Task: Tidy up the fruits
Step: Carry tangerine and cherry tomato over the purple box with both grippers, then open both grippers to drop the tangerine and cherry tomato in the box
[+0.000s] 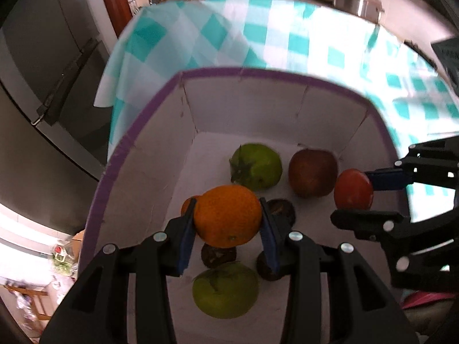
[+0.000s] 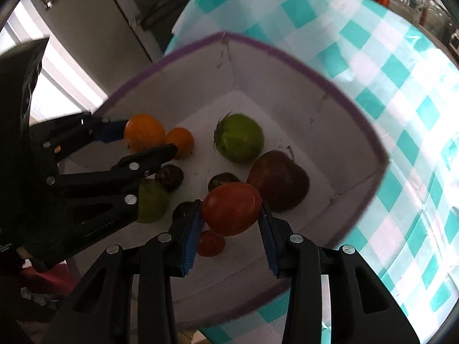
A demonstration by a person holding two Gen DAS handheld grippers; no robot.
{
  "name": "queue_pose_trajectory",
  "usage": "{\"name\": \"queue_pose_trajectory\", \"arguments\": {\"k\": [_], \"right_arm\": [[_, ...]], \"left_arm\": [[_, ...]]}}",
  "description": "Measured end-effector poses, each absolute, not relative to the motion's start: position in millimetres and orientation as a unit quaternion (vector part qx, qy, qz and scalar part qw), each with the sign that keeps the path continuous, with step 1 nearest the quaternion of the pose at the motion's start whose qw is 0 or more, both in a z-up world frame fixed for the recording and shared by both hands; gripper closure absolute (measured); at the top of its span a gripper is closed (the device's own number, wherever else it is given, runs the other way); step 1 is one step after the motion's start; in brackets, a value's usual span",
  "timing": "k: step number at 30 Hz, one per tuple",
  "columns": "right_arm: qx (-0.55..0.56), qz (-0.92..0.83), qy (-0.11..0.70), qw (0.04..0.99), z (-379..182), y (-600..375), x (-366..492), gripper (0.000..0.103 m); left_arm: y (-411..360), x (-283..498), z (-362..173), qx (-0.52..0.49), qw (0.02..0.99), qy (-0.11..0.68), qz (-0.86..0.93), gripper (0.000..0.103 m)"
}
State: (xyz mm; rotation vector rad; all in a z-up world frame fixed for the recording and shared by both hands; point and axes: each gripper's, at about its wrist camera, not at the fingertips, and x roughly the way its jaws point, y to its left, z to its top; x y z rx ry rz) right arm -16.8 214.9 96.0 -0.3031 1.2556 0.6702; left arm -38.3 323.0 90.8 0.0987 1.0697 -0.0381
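My left gripper is shut on an orange and holds it over the white box with a purple rim. My right gripper is shut on a red tomato over the same box; it shows at the right of the left wrist view. The left gripper with the orange shows at the left of the right wrist view. In the box lie a green tomato, a dark red apple, another green fruit, a second orange, a small red tomato and several dark small fruits.
The box stands on a table with a teal and white checked cloth, near the table's left edge. Dark cabinets lie beyond that edge. A metal pot stands at the far back.
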Motion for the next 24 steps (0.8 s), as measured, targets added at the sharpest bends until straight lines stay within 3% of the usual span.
{"name": "queue_pose_trajectory", "arguments": {"k": [9,24], "right_arm": [[-0.179,0.281,0.607,0.721,76.9,242.4,-7.9,0.063],[-0.242,0.256,0.631,0.691,61.9,270.8,0.4,0.063]], "left_arm": [[329.8,0.3,55.8,0.057,0.810,0.583,-0.039,0.062],[352.2,32.1,44.5,0.083,0.792,0.604,-0.042,0.061]]}}
